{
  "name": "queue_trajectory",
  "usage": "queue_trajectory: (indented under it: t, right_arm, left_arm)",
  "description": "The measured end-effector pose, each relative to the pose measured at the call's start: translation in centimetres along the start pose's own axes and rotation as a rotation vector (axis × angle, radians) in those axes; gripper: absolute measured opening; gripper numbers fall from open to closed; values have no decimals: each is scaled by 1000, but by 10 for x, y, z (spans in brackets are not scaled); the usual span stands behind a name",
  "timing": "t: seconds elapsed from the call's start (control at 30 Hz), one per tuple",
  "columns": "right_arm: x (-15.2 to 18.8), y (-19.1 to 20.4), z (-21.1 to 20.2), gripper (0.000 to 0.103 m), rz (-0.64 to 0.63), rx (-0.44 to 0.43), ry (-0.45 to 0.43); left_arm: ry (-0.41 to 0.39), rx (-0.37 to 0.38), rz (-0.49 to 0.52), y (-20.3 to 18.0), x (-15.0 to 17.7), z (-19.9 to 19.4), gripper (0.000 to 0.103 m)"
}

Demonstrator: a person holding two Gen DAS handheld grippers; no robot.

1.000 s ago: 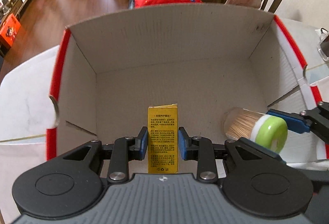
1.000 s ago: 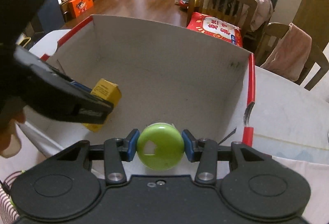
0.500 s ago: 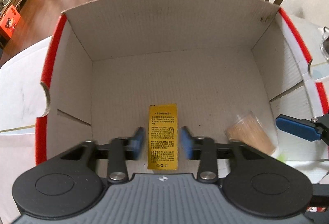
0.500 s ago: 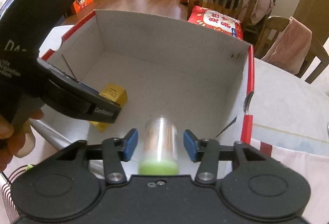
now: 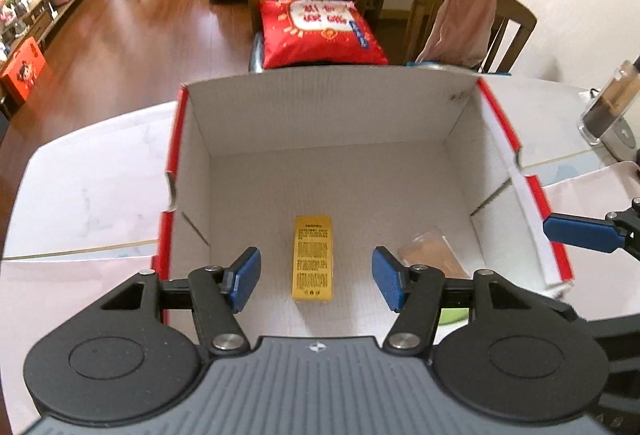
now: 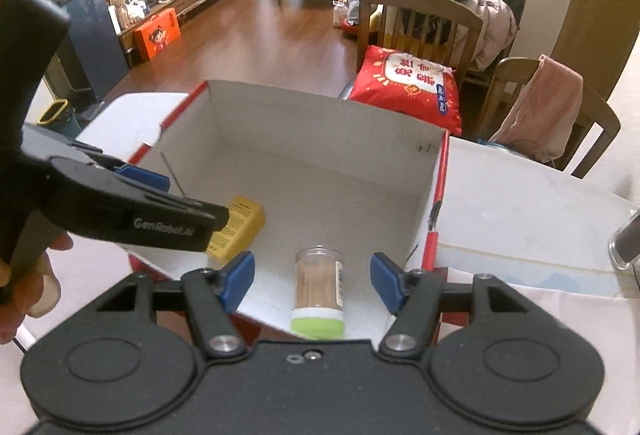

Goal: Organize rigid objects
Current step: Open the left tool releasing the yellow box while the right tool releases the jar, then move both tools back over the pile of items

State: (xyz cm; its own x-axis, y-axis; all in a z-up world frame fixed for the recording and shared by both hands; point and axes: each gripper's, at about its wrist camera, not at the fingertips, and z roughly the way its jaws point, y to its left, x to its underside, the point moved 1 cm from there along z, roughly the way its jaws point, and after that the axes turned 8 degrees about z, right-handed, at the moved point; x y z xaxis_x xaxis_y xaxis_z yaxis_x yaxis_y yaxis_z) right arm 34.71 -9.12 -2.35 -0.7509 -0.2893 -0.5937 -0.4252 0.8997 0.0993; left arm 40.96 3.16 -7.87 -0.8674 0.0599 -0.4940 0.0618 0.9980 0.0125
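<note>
You are working at a white table point(image 5: 88, 191) in a lived-in dining room, with wooden chairs and a red cushion point(image 5: 320, 31) beyond its far edge. Nearest to you, the left gripper point(image 5: 316, 277) hangs above the near end of the cardboard box point(image 5: 320, 119), and its blue fingers have just been opening: they stand well apart with only air between them, the yellow carton point(image 5: 313, 262) lying on the box floor below. The right gripper point(image 6: 312, 277) does the same over the toothpick jar point(image 6: 319, 289), fingers spread and nothing held. Both things sit inside the box, near its front wall, the carton to the left and the jar to the right, apart from each other. The carton lies flat on a broad face, small print up, so it looks stable. The jar is the risk: it is a clear round tube full of toothpicks with a green cap towards you, lying on its side, so a nudge to the box or table could roll it across the open floor, possibly into the carton. Watch too the two grippers, which are close together over the box; drawing them out carelessly could clip one against the other or catch the red-edged side walls and shift the box.
</note>
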Motion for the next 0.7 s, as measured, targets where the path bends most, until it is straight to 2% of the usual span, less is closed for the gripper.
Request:
queue_trajectory:
  t: [0.27, 0.7]
  right_arm:
    - [13, 4, -51, 69, 29, -13, -47]
    - [49, 23, -92, 74, 53, -48, -81]
  left_arm:
    - [-84, 2, 13, -9, 19, -64, 61]
    - [-164, 18, 27, -10, 79, -133, 61]
